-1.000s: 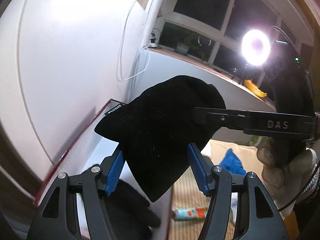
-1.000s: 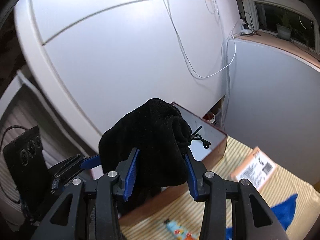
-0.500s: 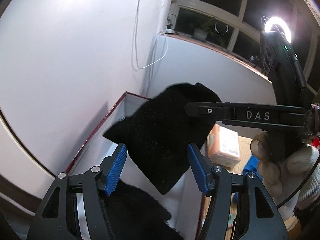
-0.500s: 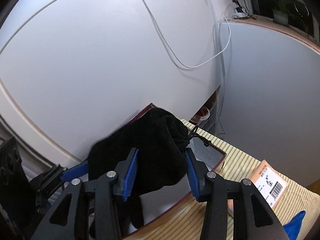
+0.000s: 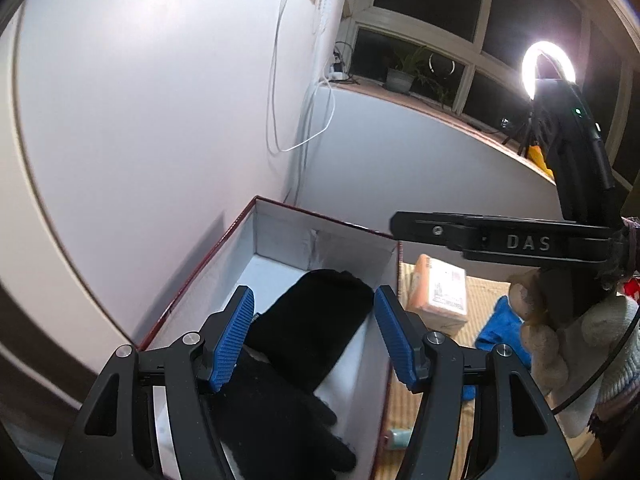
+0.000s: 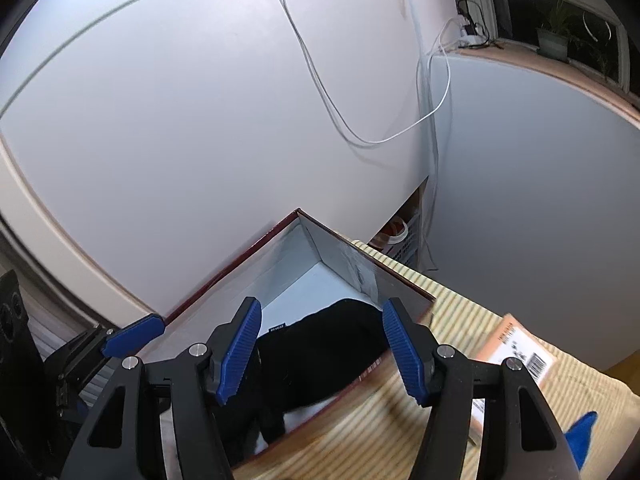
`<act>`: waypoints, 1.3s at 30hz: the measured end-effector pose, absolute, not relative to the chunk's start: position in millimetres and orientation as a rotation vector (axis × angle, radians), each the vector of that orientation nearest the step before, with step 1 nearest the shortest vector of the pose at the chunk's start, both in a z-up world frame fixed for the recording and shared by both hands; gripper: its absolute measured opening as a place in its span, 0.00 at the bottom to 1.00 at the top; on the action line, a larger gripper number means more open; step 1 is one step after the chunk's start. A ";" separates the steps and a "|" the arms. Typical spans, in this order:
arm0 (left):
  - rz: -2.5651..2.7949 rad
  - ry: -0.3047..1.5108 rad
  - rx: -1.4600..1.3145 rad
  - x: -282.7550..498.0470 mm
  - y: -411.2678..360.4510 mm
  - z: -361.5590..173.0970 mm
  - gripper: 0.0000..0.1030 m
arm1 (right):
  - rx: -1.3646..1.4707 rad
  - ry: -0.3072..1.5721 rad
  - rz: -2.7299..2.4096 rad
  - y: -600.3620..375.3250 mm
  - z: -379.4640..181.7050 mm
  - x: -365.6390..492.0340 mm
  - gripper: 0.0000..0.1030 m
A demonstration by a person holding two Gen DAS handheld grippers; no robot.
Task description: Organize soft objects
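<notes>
A black drawstring pouch (image 5: 316, 328) lies inside the open red-edged box (image 5: 280, 236) with white inner walls, beside a black glove (image 5: 276, 420) nearer me. It also shows in the right wrist view (image 6: 320, 344), low in the box (image 6: 328, 248). My left gripper (image 5: 312, 340) is open and empty above the box. My right gripper (image 6: 320, 356) is open and empty above the box's near edge; its finger (image 5: 460, 234) reaches in from the right in the left wrist view.
A striped mat (image 6: 452, 320) covers the table. On it lie an orange parcel with a label (image 5: 440, 292), a blue cloth (image 5: 500, 324) and a small tube (image 5: 400, 438). White walls stand behind the box. A ring light (image 5: 548, 68) glares at the upper right.
My right gripper opened and let go of the black pouch, which dropped into the box. Both grippers now tilt down over the box.
</notes>
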State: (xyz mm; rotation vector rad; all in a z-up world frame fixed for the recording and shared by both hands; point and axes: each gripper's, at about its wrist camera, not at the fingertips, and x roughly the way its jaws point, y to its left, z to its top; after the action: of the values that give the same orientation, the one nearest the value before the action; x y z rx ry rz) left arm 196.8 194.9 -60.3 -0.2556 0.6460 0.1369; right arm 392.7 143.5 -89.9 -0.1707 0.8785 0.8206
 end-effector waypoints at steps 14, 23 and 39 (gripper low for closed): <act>-0.069 0.601 -0.283 150.3 123.2 -52.4 0.61 | -0.155 0.790 0.729 -15.3 -48.8 308.2 0.64; -0.208 0.673 -0.281 143.0 52.6 -82.9 0.62 | 0.040 0.815 0.596 -164.1 -78.2 254.7 0.64; -0.275 0.835 -0.262 151.7 -27.7 -145.3 0.70 | -0.003 0.882 0.323 -253.0 -169.4 182.2 0.76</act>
State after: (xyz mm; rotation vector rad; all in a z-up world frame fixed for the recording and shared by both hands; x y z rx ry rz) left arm 151.7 -27.7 -145.3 -0.2623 0.8346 -0.2745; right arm 182.2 -253.0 -169.4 -0.0025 0.8818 0.3230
